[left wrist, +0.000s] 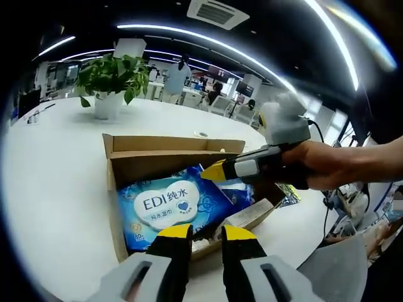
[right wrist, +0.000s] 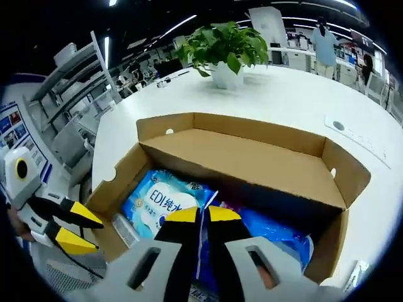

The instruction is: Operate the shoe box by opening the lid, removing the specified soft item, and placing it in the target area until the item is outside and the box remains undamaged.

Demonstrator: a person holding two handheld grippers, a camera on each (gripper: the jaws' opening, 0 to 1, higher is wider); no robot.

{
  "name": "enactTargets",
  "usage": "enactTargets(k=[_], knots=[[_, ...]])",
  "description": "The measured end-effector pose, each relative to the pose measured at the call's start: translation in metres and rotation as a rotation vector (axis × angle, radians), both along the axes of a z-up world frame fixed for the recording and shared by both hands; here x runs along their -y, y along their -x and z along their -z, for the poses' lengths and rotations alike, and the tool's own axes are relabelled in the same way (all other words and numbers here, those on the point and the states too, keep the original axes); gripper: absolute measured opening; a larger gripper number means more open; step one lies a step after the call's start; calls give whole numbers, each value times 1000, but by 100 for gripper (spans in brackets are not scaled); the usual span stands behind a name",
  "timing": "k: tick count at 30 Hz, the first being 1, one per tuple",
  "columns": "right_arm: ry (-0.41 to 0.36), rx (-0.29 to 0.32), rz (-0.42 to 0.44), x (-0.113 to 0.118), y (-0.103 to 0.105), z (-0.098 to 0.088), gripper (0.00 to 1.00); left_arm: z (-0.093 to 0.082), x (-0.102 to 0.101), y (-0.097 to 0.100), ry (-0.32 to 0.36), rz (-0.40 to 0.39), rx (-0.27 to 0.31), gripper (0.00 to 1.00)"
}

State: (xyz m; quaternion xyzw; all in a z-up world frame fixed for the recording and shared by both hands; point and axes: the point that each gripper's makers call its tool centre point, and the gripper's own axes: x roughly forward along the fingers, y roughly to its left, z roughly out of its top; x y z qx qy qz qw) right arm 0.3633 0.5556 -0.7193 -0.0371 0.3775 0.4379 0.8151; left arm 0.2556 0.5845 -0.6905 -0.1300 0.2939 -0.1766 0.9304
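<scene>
On a white table (left wrist: 56, 170) sits an open cardboard shoe box (left wrist: 170, 154), its lid (right wrist: 252, 157) folded back and standing up behind the opening. Inside the box lies a blue soft pack of wet wipes (left wrist: 173, 207). Its white cloud-shaped label reads "EDI" followed by Chinese characters, with a small blue heart beneath; smaller print under that is too fine to read. In the right gripper view the same pack (right wrist: 157, 201) shows "EDI" on its label, and more blue wrapping lies toward the box's other end.

The left gripper (left wrist: 206, 234) hangs at the near edge of the box, its yellow-tipped jaws set a little apart with nothing between them. The right gripper (right wrist: 201, 215) reaches down into the box, over the blue pack, its jaws nearly together; whether they pinch the wrapping cannot be told. A hand (left wrist: 334, 165) holds that gripper in the left gripper view.

A potted plant (left wrist: 110, 78) in a white pot stands farther back on the table. People stand among desks in the office behind.
</scene>
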Motion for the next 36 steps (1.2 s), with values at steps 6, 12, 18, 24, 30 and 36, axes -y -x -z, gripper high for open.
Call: enactTargets(k=[6, 12, 18, 24, 30, 36], knots=[[-18, -99, 54, 0, -15, 21, 5, 1, 2, 1, 1, 11, -3, 18], [-48, -188, 117, -2, -13, 34, 1, 1, 1, 1, 3, 5, -4, 18], [-82, -184, 149, 4, -8, 22, 0, 0, -4, 0, 16, -17, -1, 18], [-111, -175, 169, 9, -4, 11, 0, 1, 0, 1, 9, 0, -3, 18], [-147, -162, 216, 22, -4, -2, 0, 1, 2, 1, 8, 7, -7, 18], [-214, -171, 337, 44, -7, -15, 0, 2, 3, 1, 8, 11, -10, 18]])
